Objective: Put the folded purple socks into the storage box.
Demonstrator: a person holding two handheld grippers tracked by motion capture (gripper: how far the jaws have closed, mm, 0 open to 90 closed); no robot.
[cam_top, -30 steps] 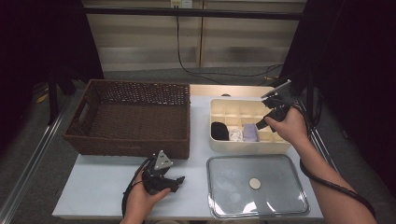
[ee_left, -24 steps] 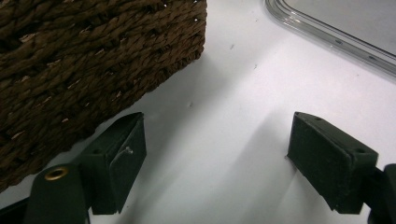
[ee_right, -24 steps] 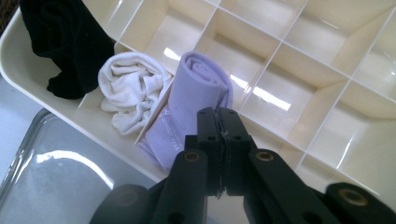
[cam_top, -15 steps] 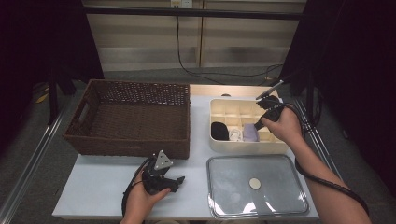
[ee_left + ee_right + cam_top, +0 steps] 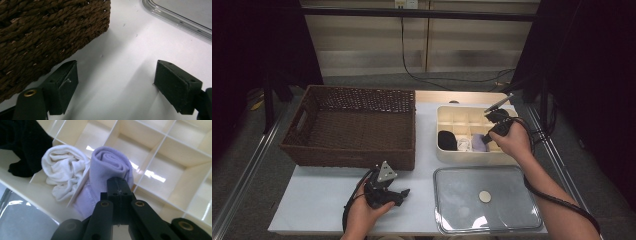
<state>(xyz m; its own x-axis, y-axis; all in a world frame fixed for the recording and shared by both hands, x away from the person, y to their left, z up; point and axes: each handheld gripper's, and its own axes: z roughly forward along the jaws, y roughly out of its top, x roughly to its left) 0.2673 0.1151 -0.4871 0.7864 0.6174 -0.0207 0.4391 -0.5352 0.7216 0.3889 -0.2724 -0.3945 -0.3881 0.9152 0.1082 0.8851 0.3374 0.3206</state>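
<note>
Table point(image 5: 332, 210): white top, bare strip along the near edge left of the lid and a narrow bare lane between basket and organiser.

Basket point(image 5: 352, 125): one, brown wicker, back left, nothing visible inside; in the left gripper view its near corner point(image 5: 50, 30) sits just beside the left jaw.

Organiser point(image 5: 462, 156): one, cream, gridded, back right. Front row holds three rolled cloths, one per cell, side by side: black roll point(image 5: 447, 140), white roll point(image 5: 464, 144), lilac roll point(image 5: 479, 142). Other cells visible in the right gripper view are bare.

Lid point(image 5: 484, 197): one, clear, flat on the table in front of the organiser, small round disc point(image 5: 484, 196) at its centre; its rim reaches the table's near edge.

Left gripper point(image 5: 399, 192): resting on the table near the front edge, jaws wide apart, nothing between them.

Right gripper point(image 5: 117, 186): over the organiser's right side, jaws pressed together, tips just at the lilac roll point(image 5: 110, 167); cannot tell whether they touch it.

No legible writing or labels
</note>
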